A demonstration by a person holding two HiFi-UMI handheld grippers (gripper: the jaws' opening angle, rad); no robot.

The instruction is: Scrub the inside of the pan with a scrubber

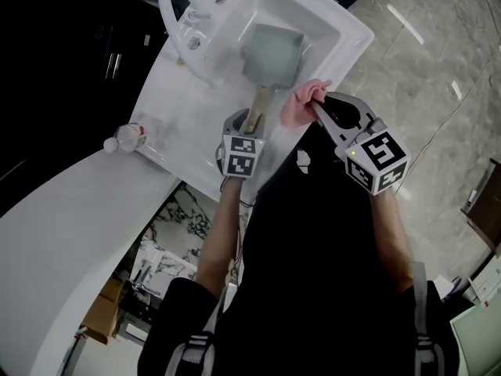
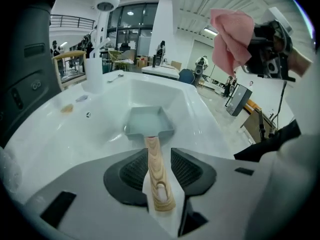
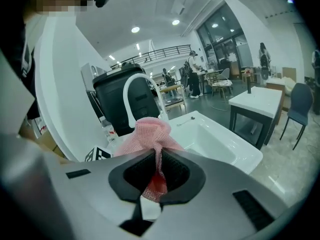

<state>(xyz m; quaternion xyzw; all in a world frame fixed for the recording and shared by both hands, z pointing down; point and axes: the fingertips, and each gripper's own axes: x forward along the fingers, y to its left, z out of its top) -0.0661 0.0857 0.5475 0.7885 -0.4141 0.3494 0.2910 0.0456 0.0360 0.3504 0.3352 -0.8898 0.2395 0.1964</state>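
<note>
With our left gripper (image 2: pixel 159 166) standing jaws apart around the handle (image 2: pixel 160 194) and our right gripper (image 3: pixel 159 173) clamping the scrubber (image 3: pixel 150 134), scrubbing may skid the pan (image 2: pixel 147 123).

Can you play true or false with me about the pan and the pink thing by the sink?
1. The pan sits in the white sink. True.
2. The right gripper holds a blue sponge. False: it is shut on a pink mesh scrubber.
3. The scrubber is rubbing inside the pan. False: it is held up near the sink's edge, away from the pan.
4. The pan's wooden handle lies between the fingers of the left gripper. True.
5. A plastic bottle lies on the counter. True.
</note>
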